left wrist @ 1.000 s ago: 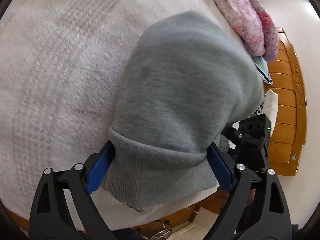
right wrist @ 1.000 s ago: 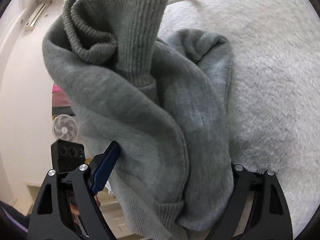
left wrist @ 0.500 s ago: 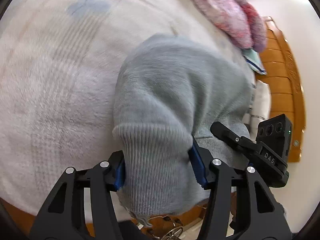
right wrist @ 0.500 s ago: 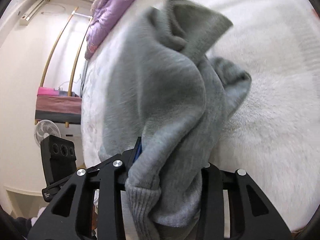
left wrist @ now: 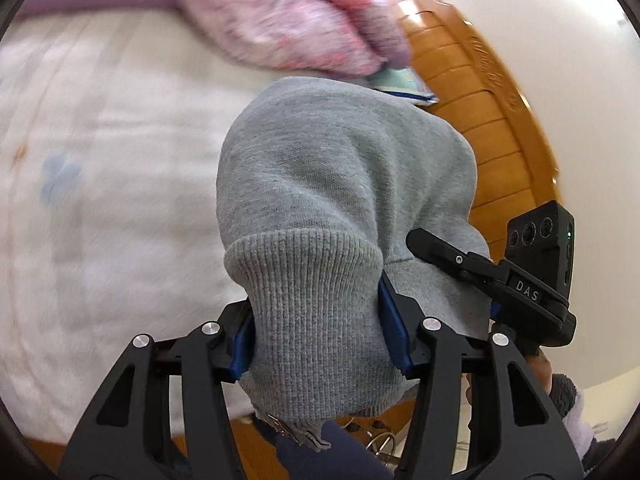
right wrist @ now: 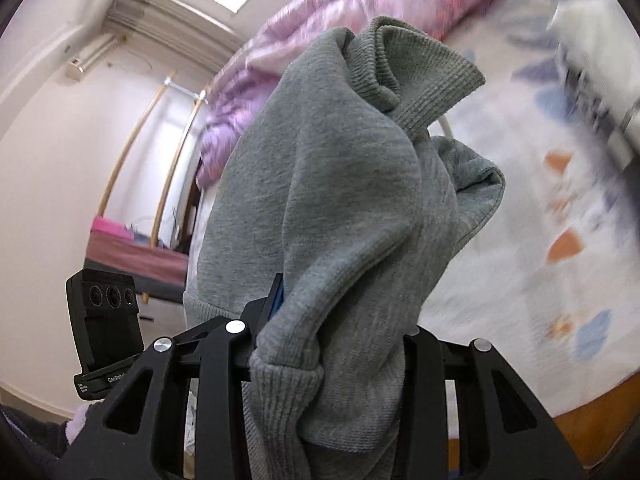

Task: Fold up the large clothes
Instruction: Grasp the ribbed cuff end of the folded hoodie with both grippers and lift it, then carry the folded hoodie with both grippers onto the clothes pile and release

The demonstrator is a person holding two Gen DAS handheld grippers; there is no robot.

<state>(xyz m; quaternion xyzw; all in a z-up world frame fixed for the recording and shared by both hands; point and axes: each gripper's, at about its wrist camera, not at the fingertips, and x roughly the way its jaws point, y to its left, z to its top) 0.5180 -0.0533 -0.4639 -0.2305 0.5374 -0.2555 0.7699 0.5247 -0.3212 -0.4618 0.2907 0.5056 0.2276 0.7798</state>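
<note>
A grey knitted sweater (left wrist: 340,176) hangs bunched between both grippers, lifted above the bed. My left gripper (left wrist: 316,328) is shut on its ribbed hem, which fills the gap between the blue pads. My right gripper (right wrist: 340,336) is shut on another ribbed edge of the same sweater (right wrist: 332,200), which drapes forward over the jaws and hides the fingertips. A ribbed cuff (right wrist: 416,80) sticks up at the top. The right gripper also shows in the left wrist view (left wrist: 500,276), close beside the sweater.
The bed has a white fluffy blanket (left wrist: 100,200) with faint coloured prints (right wrist: 560,240). A pink and purple quilt (left wrist: 280,28) lies at the far side (right wrist: 360,32). A wooden headboard (left wrist: 488,120) stands at the right. A wall and rails (right wrist: 140,140) are at the left.
Both grippers closed on the sweater's ribbed edges and lifted it off the blanket. The views tilted upward, so the quilt, headboard and room now show.
</note>
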